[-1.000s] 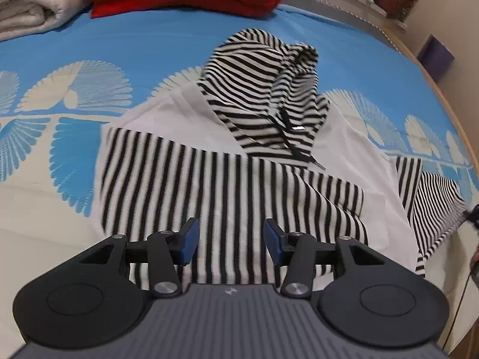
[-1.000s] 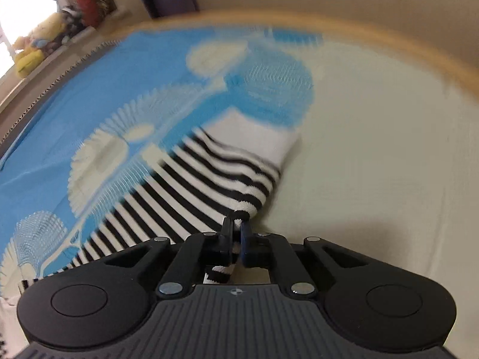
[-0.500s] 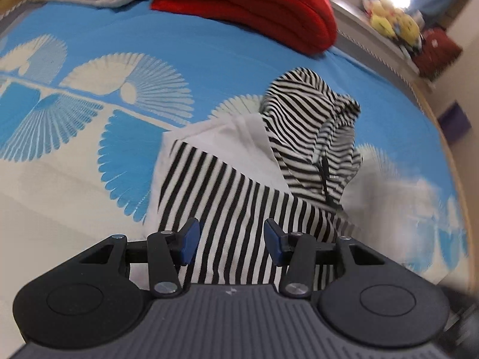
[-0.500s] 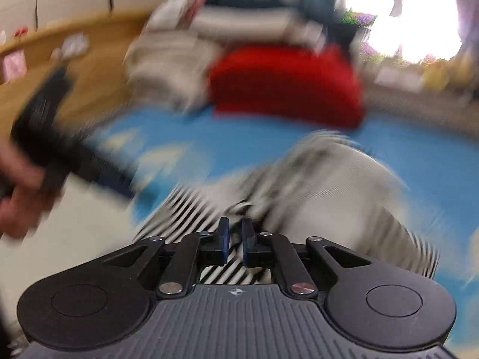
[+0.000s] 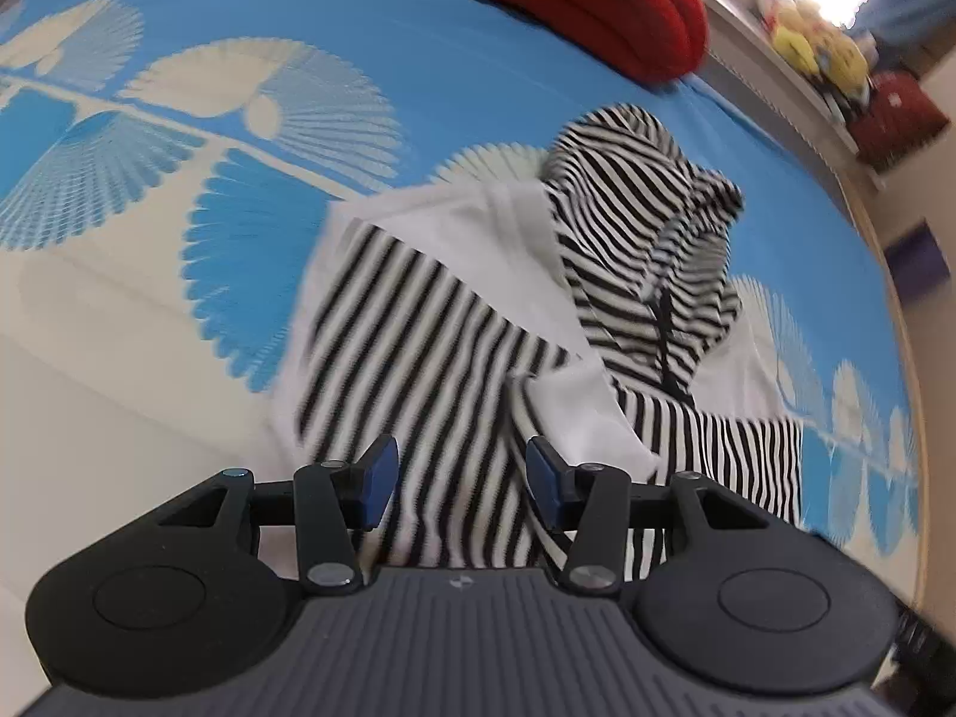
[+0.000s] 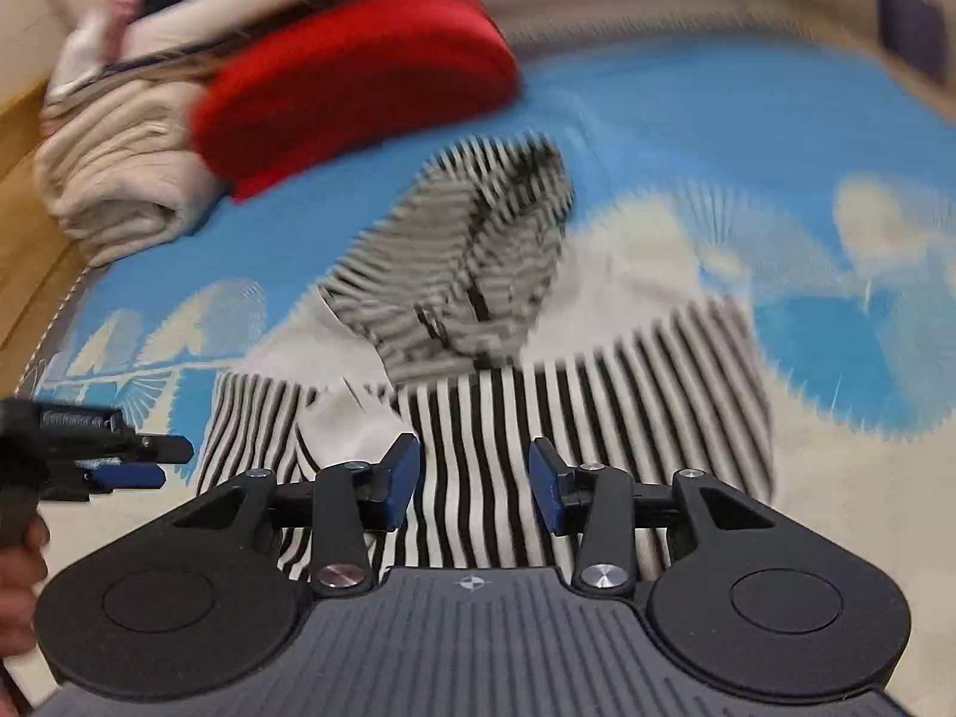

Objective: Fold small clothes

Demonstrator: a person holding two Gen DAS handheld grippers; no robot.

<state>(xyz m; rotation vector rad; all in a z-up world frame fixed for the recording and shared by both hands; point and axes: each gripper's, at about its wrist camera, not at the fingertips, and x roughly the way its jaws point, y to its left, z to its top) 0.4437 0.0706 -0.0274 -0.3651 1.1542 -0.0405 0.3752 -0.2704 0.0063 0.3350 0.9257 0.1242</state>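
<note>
My right gripper jaws are opening, empty, above the striped hoodie at centre frame; my left gripper jaws hang half open, empty.

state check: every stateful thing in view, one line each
striped hoodie: flat on the bed, both sleeves folded across the body, hood up top
right gripper: jaws opening, nothing pinched, above the folded sleeve
left gripper: open, empty
red blanket: folded
cream blanket: folded, stacked beside it

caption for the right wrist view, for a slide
Right gripper opening, empty, above a striped hoodie with both sleeves folded in.
</note>
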